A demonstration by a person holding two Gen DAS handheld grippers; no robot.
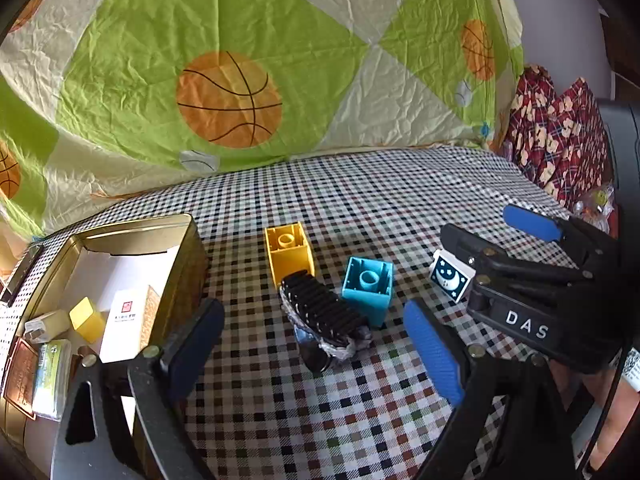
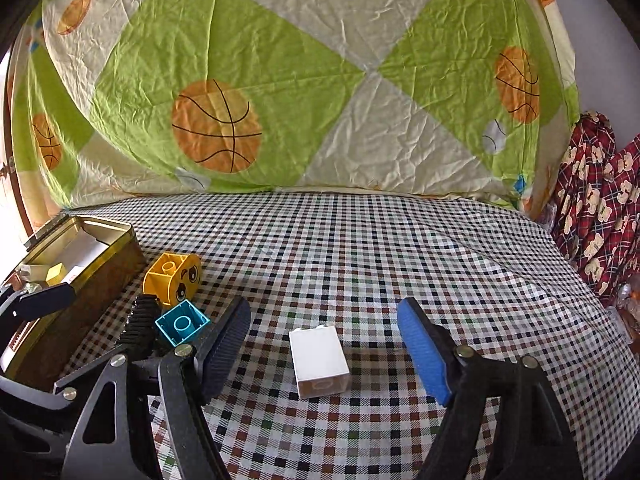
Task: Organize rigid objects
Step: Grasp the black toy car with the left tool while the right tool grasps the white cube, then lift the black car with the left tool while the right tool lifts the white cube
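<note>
Left gripper (image 1: 316, 344): spread, empty. Right gripper (image 2: 324, 344): spread, straddling white brick (image 2: 319, 360). Tin (image 1: 188, 264): contents partly hidden.

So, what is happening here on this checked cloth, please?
A person holds a gripper in each hand and is sorting toy blocks into a gold tin at the left, which already contains a few small items. The right gripper is open around a white block lying on the checked cloth, not yet closed on it. The left gripper is also open and empty, facing a black ridged piece, a yellow block and a blue block.
</note>
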